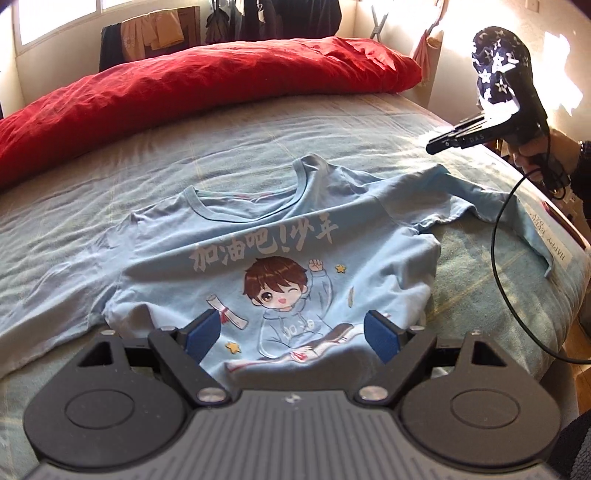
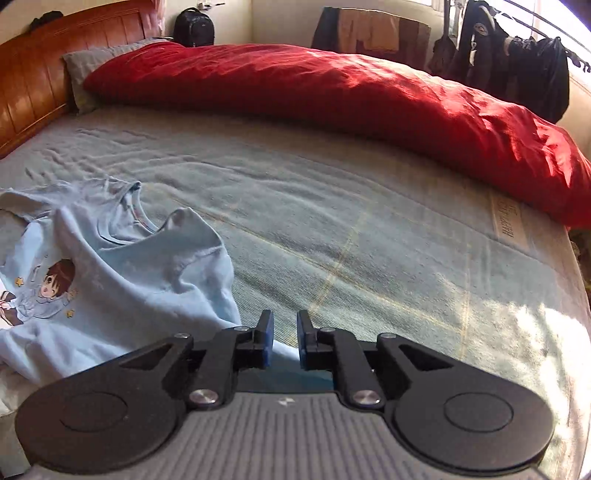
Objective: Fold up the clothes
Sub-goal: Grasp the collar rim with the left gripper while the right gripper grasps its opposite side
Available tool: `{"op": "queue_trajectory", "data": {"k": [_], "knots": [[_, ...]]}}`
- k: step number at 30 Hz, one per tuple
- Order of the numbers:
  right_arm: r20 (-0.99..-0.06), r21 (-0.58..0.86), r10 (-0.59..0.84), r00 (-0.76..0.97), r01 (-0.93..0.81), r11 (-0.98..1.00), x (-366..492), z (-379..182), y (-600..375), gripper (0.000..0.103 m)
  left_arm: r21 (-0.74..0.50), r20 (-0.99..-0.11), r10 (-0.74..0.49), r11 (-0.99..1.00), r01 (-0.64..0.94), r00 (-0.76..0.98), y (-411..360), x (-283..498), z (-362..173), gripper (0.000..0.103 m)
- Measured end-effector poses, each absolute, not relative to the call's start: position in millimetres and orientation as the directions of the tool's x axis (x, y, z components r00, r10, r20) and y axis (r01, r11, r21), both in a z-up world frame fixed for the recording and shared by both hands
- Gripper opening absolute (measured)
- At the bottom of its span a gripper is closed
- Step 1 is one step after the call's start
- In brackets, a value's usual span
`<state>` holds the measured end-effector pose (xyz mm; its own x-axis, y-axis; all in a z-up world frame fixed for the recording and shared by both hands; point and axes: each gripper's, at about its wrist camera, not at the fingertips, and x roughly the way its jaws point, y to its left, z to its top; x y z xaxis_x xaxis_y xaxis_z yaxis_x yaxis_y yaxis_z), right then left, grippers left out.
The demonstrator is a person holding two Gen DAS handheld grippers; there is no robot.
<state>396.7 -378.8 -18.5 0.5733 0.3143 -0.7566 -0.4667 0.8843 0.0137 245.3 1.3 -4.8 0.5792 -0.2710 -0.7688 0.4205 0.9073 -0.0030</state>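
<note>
A light blue T-shirt (image 1: 280, 236) with a cartoon child and white lettering lies face up on the bed, collar toward the far side, and both sleeves are spread out. My left gripper (image 1: 291, 336) hovers over the shirt's lower part, its blue pads wide open and nothing pinched between them. The right gripper (image 1: 436, 146) is held in a hand above the shirt's right sleeve (image 1: 517, 218). In the right wrist view, my right gripper (image 2: 285, 339) shows a narrow gap with nothing in it, and the shirt (image 2: 110, 280) lies rumpled to its left.
A grey-blue sheet (image 2: 332, 206) covers the bed. A long red duvet (image 1: 184, 81) lies along the far side. A wooden headboard (image 2: 33, 85), a grey pillow (image 2: 81, 70) and a backpack (image 2: 194, 26) stand beyond. A black cable (image 1: 498, 258) hangs at the bed's right edge.
</note>
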Motion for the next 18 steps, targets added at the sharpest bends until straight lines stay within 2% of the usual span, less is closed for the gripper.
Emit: {"op": "queue_trajectory", "data": {"k": [2, 7, 9, 11, 14, 18], "knots": [[-0.753, 0.036, 0.360, 0.550, -0.513, 0.858, 411, -15, -357, 0.020, 0.038, -0.775, -0.263, 0.888, 0.457, 0.575, 8, 264, -3, 0.085], [-0.765, 0.078, 0.437, 0.474, -0.605, 0.792, 447, -23, -306, 0.027, 0.042, -0.789, -0.271, 0.872, 0.488, 0.552, 33, 325, -6, 0.081], [-0.770, 0.086, 0.453, 0.450, -0.630, 0.772, 458, -29, -291, 0.036, 0.040, -0.795, -0.275, 0.866, 0.499, 0.541, 43, 354, -9, 0.073], [-0.774, 0.097, 0.468, 0.427, -0.650, 0.754, 469, -35, -280, 0.038, 0.028, -0.803, -0.279, 0.865, 0.501, 0.527, 51, 382, -14, 0.069], [-0.783, 0.104, 0.477, 0.399, -0.673, 0.732, 488, -46, -263, 0.039, -0.006, -0.810, -0.294, 0.869, 0.494, 0.507, 57, 413, -27, 0.068], [-0.792, 0.173, 0.512, 0.332, -0.682, 0.710, 515, -58, -250, 0.049, -0.050, -0.804, -0.345, 0.851, 0.522, 0.485, 57, 428, -49, 0.068]]}}
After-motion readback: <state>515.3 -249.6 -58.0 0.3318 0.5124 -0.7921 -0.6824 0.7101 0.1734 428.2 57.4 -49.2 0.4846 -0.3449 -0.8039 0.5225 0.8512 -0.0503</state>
